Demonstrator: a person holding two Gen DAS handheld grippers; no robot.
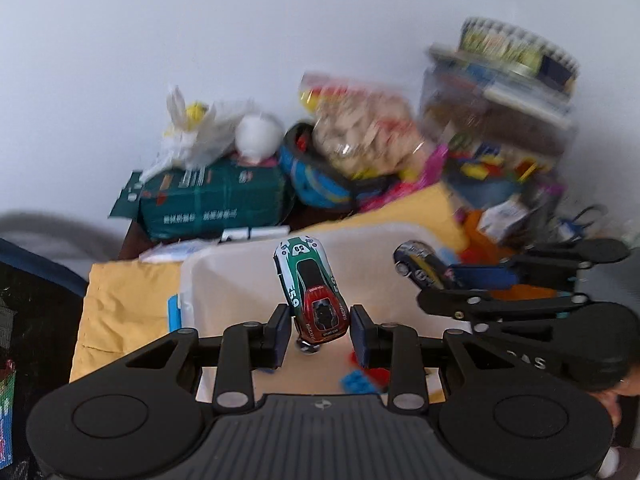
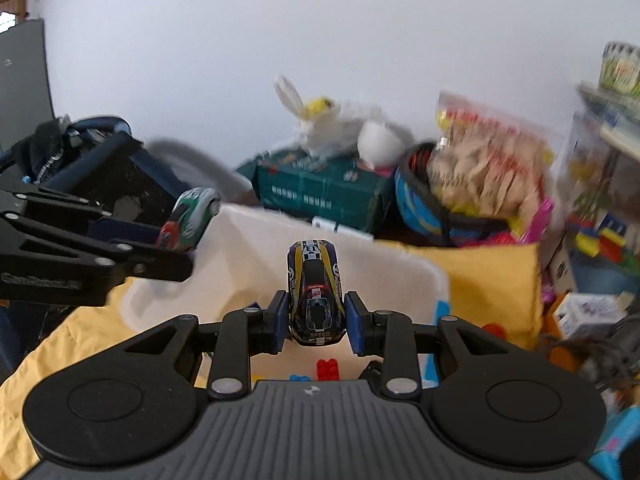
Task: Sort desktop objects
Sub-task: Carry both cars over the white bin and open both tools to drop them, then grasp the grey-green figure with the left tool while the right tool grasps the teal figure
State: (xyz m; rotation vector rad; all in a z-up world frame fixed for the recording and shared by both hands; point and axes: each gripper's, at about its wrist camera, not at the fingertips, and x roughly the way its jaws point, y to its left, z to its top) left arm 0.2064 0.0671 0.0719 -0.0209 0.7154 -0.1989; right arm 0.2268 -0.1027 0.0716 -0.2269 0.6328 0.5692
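Your left gripper (image 1: 320, 334) was clamped on a green toy car (image 1: 313, 288), your right gripper (image 2: 317, 322) on a dark blue toy car (image 2: 316, 292), both above a white bin (image 2: 248, 248).

The green toy car (image 1: 313, 286), white-trimmed with a red rear and the number 59, hangs off the counter, pinched at its rear by the left tongs (image 1: 319, 332), nose toward twelve o'clock and tipped slightly to eleven. The dark toy car (image 2: 316, 290), navy with yellow stripes and the word SPEED on its tail, is gripped the same way in the right tongs (image 2: 317, 324), nose at twelve. Below both lies a white bin (image 2: 248, 248) with red and blue bricks (image 2: 328, 368) at six o'clock.
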